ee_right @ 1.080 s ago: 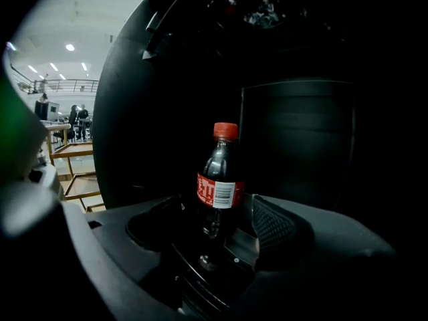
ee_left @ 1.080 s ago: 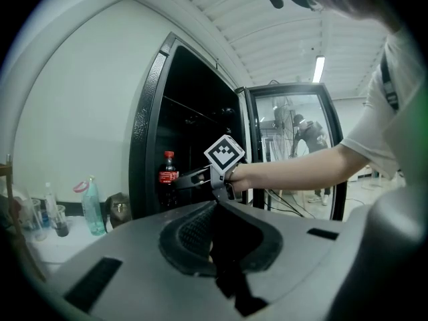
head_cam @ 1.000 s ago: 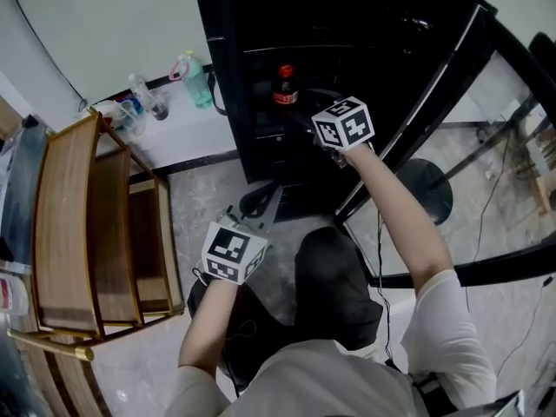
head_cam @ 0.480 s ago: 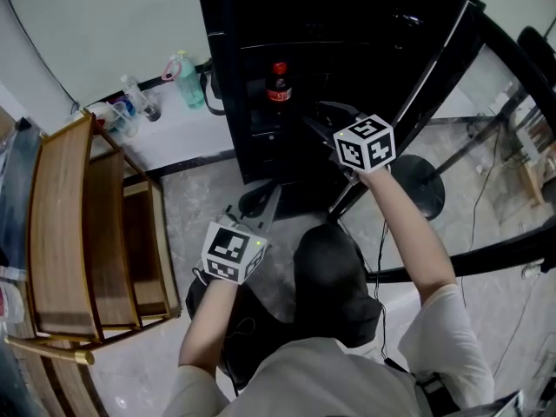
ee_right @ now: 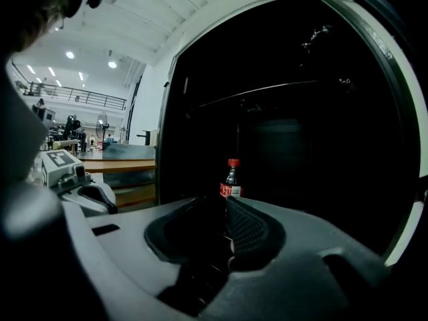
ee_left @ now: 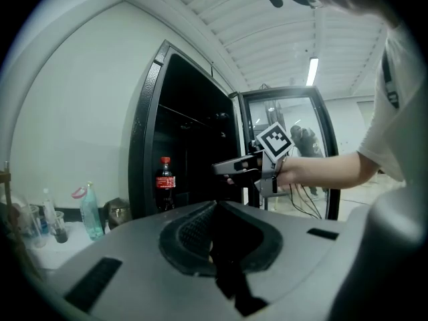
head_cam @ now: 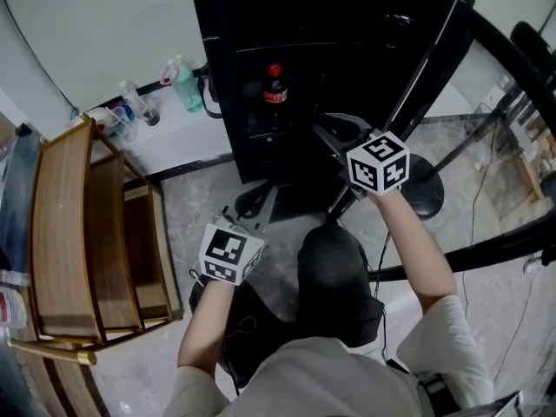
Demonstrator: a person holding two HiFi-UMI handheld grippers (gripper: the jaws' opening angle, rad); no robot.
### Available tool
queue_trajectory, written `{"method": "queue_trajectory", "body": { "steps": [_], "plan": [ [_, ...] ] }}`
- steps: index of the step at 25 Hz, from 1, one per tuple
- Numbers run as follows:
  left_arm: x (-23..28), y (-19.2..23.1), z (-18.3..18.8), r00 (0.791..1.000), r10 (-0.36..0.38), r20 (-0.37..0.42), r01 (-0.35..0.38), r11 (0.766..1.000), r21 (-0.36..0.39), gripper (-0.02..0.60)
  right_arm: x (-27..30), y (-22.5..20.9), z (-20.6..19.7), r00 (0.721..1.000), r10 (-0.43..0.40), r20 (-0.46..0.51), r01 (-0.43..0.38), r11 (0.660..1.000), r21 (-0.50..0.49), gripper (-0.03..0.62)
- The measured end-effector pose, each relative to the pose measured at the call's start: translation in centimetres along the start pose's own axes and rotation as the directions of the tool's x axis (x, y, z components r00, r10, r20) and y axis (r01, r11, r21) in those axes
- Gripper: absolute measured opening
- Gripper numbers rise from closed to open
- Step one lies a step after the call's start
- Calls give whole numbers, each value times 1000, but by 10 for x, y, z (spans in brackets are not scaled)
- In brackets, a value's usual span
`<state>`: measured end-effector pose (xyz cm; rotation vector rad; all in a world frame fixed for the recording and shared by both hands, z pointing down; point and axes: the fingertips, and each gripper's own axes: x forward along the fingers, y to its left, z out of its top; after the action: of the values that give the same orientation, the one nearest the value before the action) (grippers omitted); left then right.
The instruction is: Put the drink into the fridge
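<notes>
The drink is a cola bottle [head_cam: 274,85] with a red cap. It stands upright on a shelf inside the open black fridge [head_cam: 347,33], and shows in the left gripper view [ee_left: 164,182] and the right gripper view [ee_right: 231,179]. My right gripper [head_cam: 323,127] hangs in front of the fridge opening, to the right of the bottle and apart from it. Its jaws have just been closing; a narrow gap remains with nothing between them [ee_right: 224,209]. My left gripper [head_cam: 259,202] is held low before the fridge, its pads together and empty [ee_left: 214,209].
The glass fridge door [head_cam: 417,85] stands open at the right. A wooden shelf unit [head_cam: 87,233] is at the left. Several bottles, one of them green [head_cam: 184,83], stand on a white ledge beside the fridge. A black stool [head_cam: 427,188] is behind the door.
My right gripper has drawn back out of the fridge, to the right and away from the bottle, which stays on its shelf. The left gripper has kept still.
</notes>
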<state>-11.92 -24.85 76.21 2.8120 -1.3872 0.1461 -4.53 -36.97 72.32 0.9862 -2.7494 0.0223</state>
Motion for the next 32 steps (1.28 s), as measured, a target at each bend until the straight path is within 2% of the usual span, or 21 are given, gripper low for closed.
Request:
{"method": "queue_trajectory", "body": {
  "steps": [12, 23, 32],
  "plan": [
    [-1, 12, 7, 1000, 15, 15, -15, 1000, 17, 9, -28, -1, -3, 996, -71, 47, 71, 997, -6, -2],
    [4, 33, 6, 999, 22, 41, -23, 1000, 17, 9, -38, 0, -5, 993, -67, 92, 66, 998, 14, -5],
    [13, 38, 1, 998, 13, 54, -13, 1000, 5, 9, -40, -1, -29, 994, -53, 94, 49, 998, 38, -5]
  ]
}}
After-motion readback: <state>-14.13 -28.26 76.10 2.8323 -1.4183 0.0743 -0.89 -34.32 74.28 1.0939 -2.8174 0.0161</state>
